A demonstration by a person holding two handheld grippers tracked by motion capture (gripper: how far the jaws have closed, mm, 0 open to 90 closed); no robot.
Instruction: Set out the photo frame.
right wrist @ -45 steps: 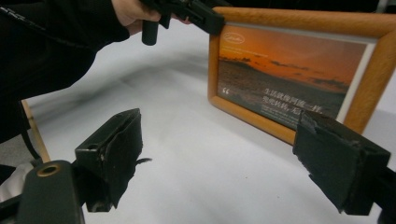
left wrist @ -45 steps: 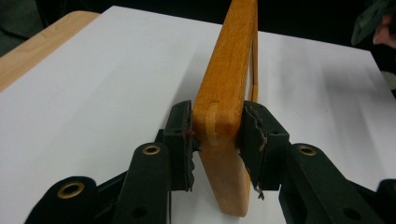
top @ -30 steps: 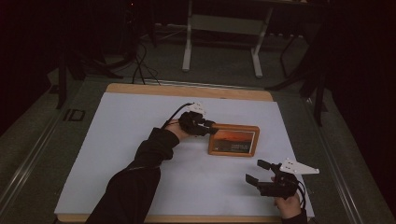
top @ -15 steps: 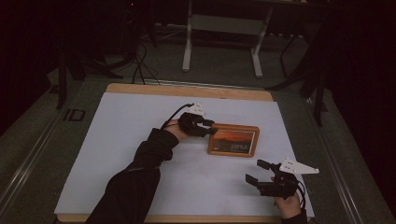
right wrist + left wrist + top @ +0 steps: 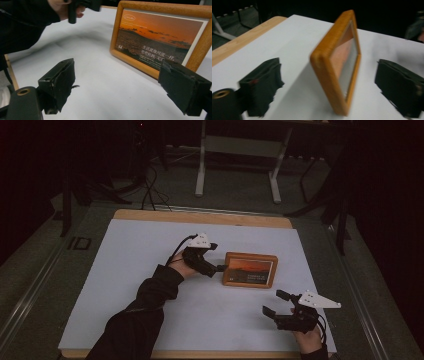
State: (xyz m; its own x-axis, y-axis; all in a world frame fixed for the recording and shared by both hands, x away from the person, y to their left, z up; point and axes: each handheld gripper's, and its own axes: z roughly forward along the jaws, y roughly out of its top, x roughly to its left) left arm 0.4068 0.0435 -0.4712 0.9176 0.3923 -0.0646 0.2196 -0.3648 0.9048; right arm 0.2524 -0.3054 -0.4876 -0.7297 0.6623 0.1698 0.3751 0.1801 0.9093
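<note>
A wooden picture frame [image 5: 250, 270] with a sunset photo stands on the white table [image 5: 125, 270], leaning back a little. My left gripper [image 5: 219, 267] is just left of the frame's left edge. Its jaws have just been opening. In the left gripper view the frame [image 5: 329, 62] stands edge-on ahead, in line with the gap of the left gripper [image 5: 329, 86], and neither pad touches it. My right gripper [image 5: 275, 303] hovers open near the table's front right. In its own view the right gripper [image 5: 122, 85] is empty and faces the frame [image 5: 160, 37].
The table's wooden rim [image 5: 200, 216] runs along the far side. Metal stand legs [image 5: 202, 165] rise on the dark floor beyond it. In the right gripper view the person's other hand [image 5: 62, 11] sits left of the frame.
The left gripper's jaws have opened off the frame's left edge, and that hand has drawn back slightly to the left. The frame and the right gripper have stayed put.
</note>
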